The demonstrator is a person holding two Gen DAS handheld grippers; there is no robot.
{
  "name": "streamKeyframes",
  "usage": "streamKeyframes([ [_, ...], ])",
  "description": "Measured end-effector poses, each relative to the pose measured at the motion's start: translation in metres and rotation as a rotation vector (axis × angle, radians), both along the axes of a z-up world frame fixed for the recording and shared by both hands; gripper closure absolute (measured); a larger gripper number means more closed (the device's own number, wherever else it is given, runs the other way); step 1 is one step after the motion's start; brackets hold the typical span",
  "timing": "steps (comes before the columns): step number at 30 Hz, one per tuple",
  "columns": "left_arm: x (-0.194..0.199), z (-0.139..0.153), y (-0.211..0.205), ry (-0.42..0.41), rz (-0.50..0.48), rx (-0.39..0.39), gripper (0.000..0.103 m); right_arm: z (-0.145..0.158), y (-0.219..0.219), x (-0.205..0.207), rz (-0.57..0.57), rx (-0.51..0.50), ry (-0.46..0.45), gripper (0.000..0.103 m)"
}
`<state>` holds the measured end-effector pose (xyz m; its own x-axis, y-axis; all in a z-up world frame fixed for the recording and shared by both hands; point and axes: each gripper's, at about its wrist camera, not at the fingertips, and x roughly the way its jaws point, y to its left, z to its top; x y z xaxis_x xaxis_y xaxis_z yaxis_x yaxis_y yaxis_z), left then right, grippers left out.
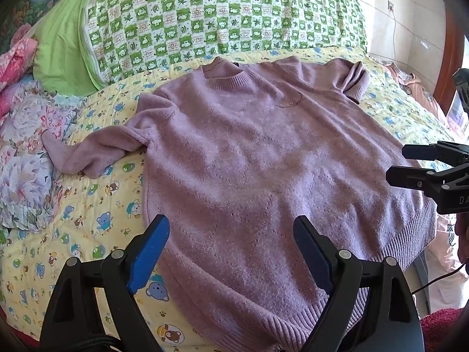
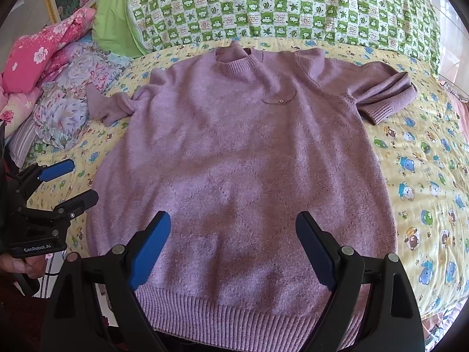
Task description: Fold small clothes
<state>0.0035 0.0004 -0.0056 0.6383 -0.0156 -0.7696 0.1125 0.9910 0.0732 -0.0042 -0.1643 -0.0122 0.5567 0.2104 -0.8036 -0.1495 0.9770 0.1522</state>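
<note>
I had the purple sweater (image 2: 240, 158) spread flat and face up on the yellow cartoon-print quilt (image 2: 425, 176), collar toward the top of the frame and ribbed hem toward the bottom. In the right wrist view my right gripper (image 2: 233, 243) stood above the lower middle of the sweater, its blue-padded fingers (image 2: 149, 249) spread wide apart with nothing between them; I could not tell whether the tips touched the knit. The hem ran across the bottom of that frame just beneath the gripper's body.

In the left wrist view my left gripper (image 1: 231, 246) was likewise wide open and empty, poised over the sweater's lower left part, with its left finger over the sweater's side edge, where knit met quilt. The right gripper showed at the right edge of that frame, over the sweater's other side near the hem.

One sleeve (image 1: 88, 152) trailed out to the left of the frame, its cuff reaching a floral cushion (image 1: 26, 161). The other sleeve (image 2: 387, 94) lay bunched at the upper right, cuff doubled back.

Across the top of both frames lay a green checked blanket (image 2: 278, 8) with a plain lime lining (image 1: 61, 47). Pink floral bedding (image 2: 38, 55) was heaped at the upper left. A pale tiled wall (image 1: 410, 29) with a socket and cord showed at the upper right of the left view.
</note>
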Motion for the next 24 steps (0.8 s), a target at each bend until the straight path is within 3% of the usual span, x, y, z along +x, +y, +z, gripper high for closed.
streamKeyframes([
  [17, 0.0019, -0.0003, 0.0001, -0.006, 0.005, 0.004, 0.016, -0.0034, 0.0018, 0.0012, -0.001, -0.003, 0.005, 0.016],
  [24, 0.0052, -0.0002, -0.0019, -0.022, 0.004, -0.002, 0.016, -0.0043, -0.0011, 0.0023, -0.006, -0.016, 0.063, 0.016],
])
